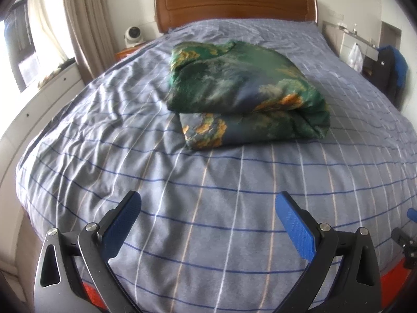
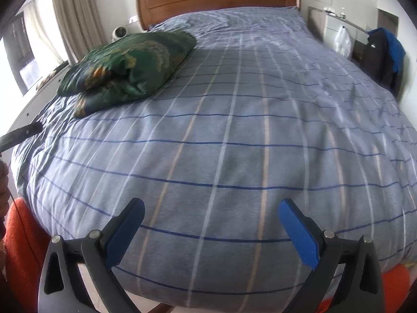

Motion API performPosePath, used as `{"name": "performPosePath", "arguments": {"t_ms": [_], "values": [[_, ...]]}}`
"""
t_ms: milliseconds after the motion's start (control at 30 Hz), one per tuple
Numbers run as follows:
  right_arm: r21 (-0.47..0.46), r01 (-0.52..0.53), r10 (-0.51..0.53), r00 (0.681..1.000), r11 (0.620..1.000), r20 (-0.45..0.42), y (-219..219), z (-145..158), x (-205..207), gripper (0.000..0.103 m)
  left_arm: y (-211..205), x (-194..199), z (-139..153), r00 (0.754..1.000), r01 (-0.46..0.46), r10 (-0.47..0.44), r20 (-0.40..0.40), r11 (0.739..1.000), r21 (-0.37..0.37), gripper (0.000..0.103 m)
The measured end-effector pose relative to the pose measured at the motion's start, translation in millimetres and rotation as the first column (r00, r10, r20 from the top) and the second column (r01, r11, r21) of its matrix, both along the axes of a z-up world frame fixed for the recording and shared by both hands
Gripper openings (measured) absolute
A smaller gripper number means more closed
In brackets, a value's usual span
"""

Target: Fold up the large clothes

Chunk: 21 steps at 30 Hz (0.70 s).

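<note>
A green patterned cloth with orange and grey patches [image 1: 242, 91] lies folded in a thick bundle on the bed's blue checked cover [image 1: 182, 208]. In the right wrist view the bundle [image 2: 127, 65] sits far left, near the bed's left edge. My left gripper [image 1: 208, 208] is open and empty, hovering over the foot of the bed, well short of the bundle. My right gripper [image 2: 212, 216] is open and empty over the foot of the bed [image 2: 234, 143]. Part of the left gripper [image 2: 20, 134] shows at the left edge there.
A wooden headboard [image 1: 234, 2] stands at the far end. A white fan [image 1: 133, 35] sits on a bedside table at left, with curtains [image 1: 83, 20] and a white cabinet [image 1: 39, 104]. At right are a shelf, a plastic bag [image 1: 355, 56] and a dark and blue jacket [image 1: 391, 70].
</note>
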State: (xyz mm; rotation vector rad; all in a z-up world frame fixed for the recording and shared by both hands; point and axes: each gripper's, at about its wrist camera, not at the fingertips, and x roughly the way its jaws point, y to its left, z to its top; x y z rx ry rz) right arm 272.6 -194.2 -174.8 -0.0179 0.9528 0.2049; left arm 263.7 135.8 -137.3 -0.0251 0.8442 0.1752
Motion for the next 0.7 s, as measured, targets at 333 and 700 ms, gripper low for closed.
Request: {"name": "performPosePath", "arguments": {"t_ms": [333, 700], "values": [[0.227, -0.002, 0.012, 0.999, 0.974, -0.039, -1.0, 3.3, 40.4, 0.101, 131.0, 85.7, 14.3, 0.996, 0.065, -0.084, -0.016, 0.872, -0.486, 0.102], [0.565, 0.031, 0.046, 0.992, 0.825, -0.121, 2.8, 15.2, 189.9, 0.101, 166.5, 219.1, -49.4, 0.973, -0.006, -0.161, -0.163, 0.693, -0.721, 0.103]]}}
